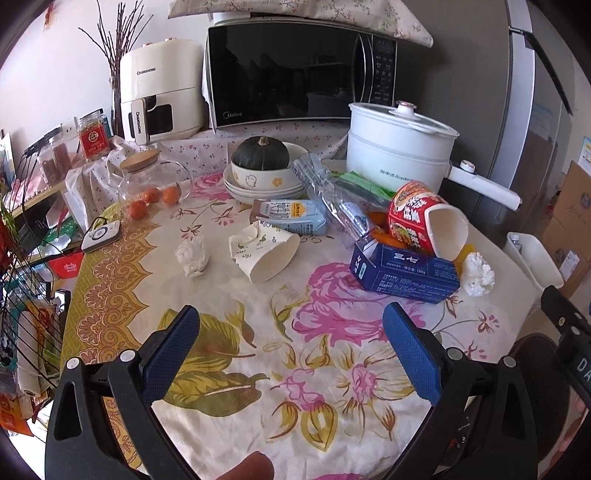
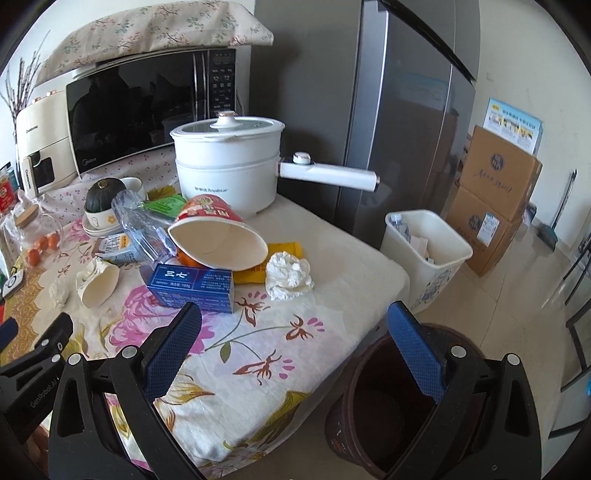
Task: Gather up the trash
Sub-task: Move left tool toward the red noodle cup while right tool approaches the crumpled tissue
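While both the left gripper (image 1: 291, 332) and right gripper (image 2: 295, 328) gape wide and empty, cups (image 1: 264, 251), box (image 1: 404, 271) and tissues (image 2: 288, 275) litter the table (image 1: 258, 369).

A black microwave (image 1: 295, 70) sits at the far side under a flowered cloth (image 1: 306, 14), a cream air fryer (image 1: 162, 88) to its left. Right of them stands a white electric pot (image 1: 399, 147) with a long handle. A dark green squash (image 1: 260, 153) rests in stacked bowls (image 1: 255, 184); a glass jar (image 1: 153, 184) holds small oranges. Cardboard boxes (image 2: 495, 195) stand far right by the grey fridge (image 2: 399, 110)
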Tool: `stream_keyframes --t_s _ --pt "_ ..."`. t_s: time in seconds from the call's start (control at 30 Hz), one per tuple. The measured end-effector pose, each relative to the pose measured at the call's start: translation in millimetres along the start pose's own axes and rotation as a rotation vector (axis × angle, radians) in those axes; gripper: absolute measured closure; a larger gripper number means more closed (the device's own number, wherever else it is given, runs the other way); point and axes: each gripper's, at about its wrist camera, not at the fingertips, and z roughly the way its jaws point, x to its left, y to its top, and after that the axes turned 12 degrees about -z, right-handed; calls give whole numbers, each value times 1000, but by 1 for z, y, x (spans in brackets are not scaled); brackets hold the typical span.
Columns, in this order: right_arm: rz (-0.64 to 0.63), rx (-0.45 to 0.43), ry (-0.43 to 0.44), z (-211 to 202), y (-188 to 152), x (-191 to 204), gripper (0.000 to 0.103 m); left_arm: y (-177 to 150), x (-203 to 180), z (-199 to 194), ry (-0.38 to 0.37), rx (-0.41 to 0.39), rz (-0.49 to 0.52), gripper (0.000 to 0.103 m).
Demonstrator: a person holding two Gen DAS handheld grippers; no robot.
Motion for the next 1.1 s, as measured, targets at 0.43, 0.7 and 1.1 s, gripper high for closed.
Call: stream_keyframes --t_s 0.43,0.7,1.1 --pt "94 168 165 32 -20 0 7 -19 10 21 75 92 69 6" --pt "145 129 290 17 -13 -3 7 -29 21 4 103 97 120 6" --pt "255 231 289 48 -15 -19 7 53 51 -10 -167 37 -141 6"
